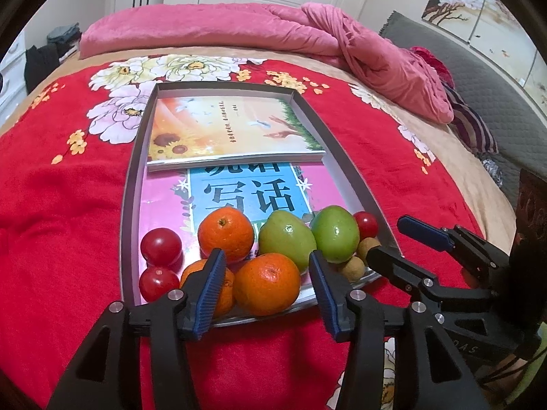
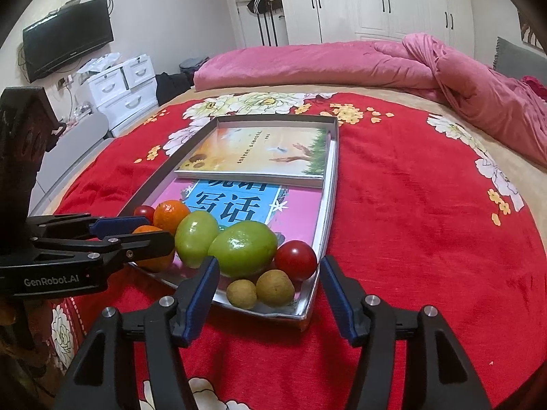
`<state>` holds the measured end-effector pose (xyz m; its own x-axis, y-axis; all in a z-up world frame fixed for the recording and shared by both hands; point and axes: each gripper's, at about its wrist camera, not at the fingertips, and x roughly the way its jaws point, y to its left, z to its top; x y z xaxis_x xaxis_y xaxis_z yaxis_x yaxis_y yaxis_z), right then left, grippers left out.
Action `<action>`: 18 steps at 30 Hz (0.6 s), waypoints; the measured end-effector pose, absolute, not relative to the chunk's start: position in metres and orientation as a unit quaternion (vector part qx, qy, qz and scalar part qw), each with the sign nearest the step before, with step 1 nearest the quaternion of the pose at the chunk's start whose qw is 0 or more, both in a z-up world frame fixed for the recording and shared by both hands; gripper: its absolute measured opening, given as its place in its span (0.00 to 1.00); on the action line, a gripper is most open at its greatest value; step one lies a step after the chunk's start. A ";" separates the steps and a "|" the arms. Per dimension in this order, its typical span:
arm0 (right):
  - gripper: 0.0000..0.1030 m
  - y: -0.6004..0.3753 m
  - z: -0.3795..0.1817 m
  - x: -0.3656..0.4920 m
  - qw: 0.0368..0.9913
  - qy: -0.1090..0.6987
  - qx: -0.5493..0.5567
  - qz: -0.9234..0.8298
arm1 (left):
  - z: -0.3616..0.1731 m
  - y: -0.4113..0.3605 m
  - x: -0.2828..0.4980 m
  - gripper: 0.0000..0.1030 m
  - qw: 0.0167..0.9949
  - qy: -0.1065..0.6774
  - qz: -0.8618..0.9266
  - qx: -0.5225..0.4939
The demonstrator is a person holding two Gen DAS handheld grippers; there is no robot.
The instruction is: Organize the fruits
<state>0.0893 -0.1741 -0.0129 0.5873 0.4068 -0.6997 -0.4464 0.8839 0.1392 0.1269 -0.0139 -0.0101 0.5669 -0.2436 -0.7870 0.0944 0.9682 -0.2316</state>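
A shallow grey tray (image 1: 131, 184) lies on a red flowered blanket and holds two books and fruit at its near end. In the left wrist view I see three oranges (image 1: 267, 284), two green fruits (image 1: 286, 240), three red tomatoes (image 1: 160, 246) and two small brown longans (image 1: 352, 268). My left gripper (image 1: 266, 288) is open, its fingers either side of the nearest orange, just before the tray's rim. My right gripper (image 2: 268, 294) is open and empty, in front of the tray's near corner by the longans (image 2: 275, 287) and a tomato (image 2: 295, 259). It also shows in the left wrist view (image 1: 400, 239).
Two books (image 1: 236, 130) fill the far part of the tray (image 2: 328, 184). A pink quilt (image 2: 444, 71) is bunched at the far side of the bed. White drawers (image 2: 123, 89) and a TV (image 2: 68, 42) stand at the left wall.
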 end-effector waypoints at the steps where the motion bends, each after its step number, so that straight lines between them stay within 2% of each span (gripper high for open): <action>1: 0.60 -0.174 -0.013 0.089 0.891 0.386 -0.026 0.239 | -0.010 -0.014 0.126 0.54 0.881 0.455 -0.096 -0.081; 18: 0.73 -0.177 -0.005 0.082 0.902 0.367 -0.034 0.226 | 0.002 -0.015 0.118 0.63 0.887 0.443 -0.101 -0.082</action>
